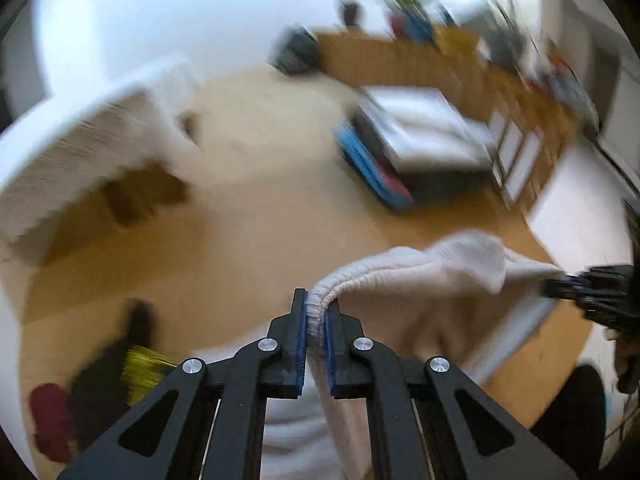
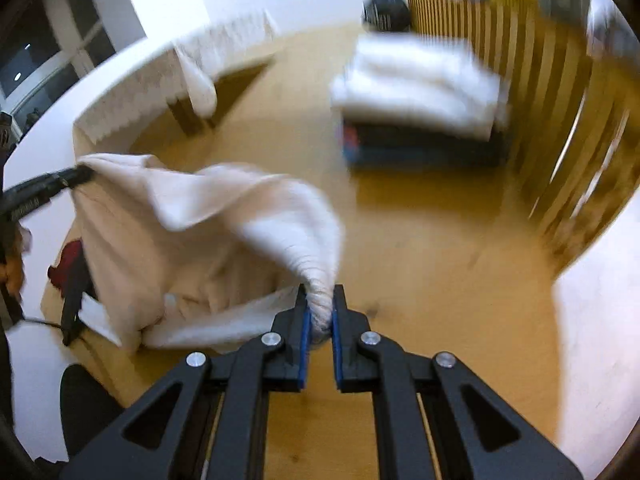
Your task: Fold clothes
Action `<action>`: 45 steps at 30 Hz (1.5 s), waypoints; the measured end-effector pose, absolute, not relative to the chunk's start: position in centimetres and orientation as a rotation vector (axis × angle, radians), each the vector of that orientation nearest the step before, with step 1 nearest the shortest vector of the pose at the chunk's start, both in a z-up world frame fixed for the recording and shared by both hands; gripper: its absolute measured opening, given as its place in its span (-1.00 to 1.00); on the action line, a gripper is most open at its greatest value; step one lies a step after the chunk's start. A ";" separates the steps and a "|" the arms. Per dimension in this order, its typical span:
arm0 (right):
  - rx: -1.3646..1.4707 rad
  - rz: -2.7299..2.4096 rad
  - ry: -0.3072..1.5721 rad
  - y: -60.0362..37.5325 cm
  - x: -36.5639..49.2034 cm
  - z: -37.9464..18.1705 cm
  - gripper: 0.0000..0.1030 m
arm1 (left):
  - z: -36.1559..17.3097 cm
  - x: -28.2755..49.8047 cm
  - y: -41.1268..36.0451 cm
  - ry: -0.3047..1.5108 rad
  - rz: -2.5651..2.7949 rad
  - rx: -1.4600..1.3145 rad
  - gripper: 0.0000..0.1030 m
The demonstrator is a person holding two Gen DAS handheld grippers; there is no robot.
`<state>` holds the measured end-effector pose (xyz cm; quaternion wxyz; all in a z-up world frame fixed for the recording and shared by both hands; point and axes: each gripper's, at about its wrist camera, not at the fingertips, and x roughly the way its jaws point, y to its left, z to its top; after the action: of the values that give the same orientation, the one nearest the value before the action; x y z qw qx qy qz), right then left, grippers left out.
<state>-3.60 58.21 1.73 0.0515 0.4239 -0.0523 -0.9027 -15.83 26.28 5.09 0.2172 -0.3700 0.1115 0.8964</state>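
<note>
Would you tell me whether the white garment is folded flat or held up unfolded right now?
Held up, unfolded: the white garment hangs bunched between the left gripper and right gripper, each pinching a ribbed edge.

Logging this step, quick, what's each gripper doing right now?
Left gripper: shut on the white garment.
Right gripper: shut on the same garment.

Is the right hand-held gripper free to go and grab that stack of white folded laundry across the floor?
Probably not yet: the right hand-held gripper is shut on the white garment, which the left hand-held gripper also grips. Bare floor lies before the stack.
</note>
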 end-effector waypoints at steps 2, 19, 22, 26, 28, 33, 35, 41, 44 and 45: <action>1.166 -2.809 -0.084 57.6 -3.2 7.4 -0.84 | 10.4 -15.9 23.1 0.311 2.577 -0.921 -0.87; 0.465 -2.951 0.184 49.9 9.5 33.3 -0.84 | 33.6 -3.4 10.3 0.309 2.778 -0.400 -0.87; 0.473 -2.949 0.200 49.3 8.8 33.3 -0.84 | 32.2 -5.0 10.7 0.346 2.781 -0.449 -0.87; 0.615 -2.954 0.198 49.7 2.8 29.2 -0.84 | 30.4 -7.2 11.3 0.397 2.781 -0.514 -0.87; 0.709 -2.954 0.205 49.9 -1.0 26.5 -0.84 | 28.5 -9.5 12.0 0.420 2.777 -0.573 -0.87; 1.088 -2.939 0.278 49.6 -13.8 16.4 -0.66 | 18.3 -21.1 16.0 0.445 2.696 -0.866 -0.77; 1.319 -2.898 0.348 49.5 -19.0 10.8 -0.34 | 12.9 -26.3 17.7 0.442 2.631 -1.032 -0.66; 1.632 -2.734 0.163 51.1 -21.3 -0.9 -0.34 | 0.7 -30.3 16.0 0.501 2.509 -1.371 -0.66; 1.637 -2.624 0.061 50.5 -17.6 -3.9 -0.33 | -3.2 -28.2 12.8 0.570 2.496 -1.430 -0.56; 1.652 -2.585 0.042 50.2 -16.1 -5.3 -0.33 | -4.7 -27.6 11.9 0.568 2.478 -1.466 -0.56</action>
<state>-16.13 50.18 -5.32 0.0367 0.5382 0.0136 -0.8419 -27.63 11.91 -4.67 0.1035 -0.4969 0.1924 0.8399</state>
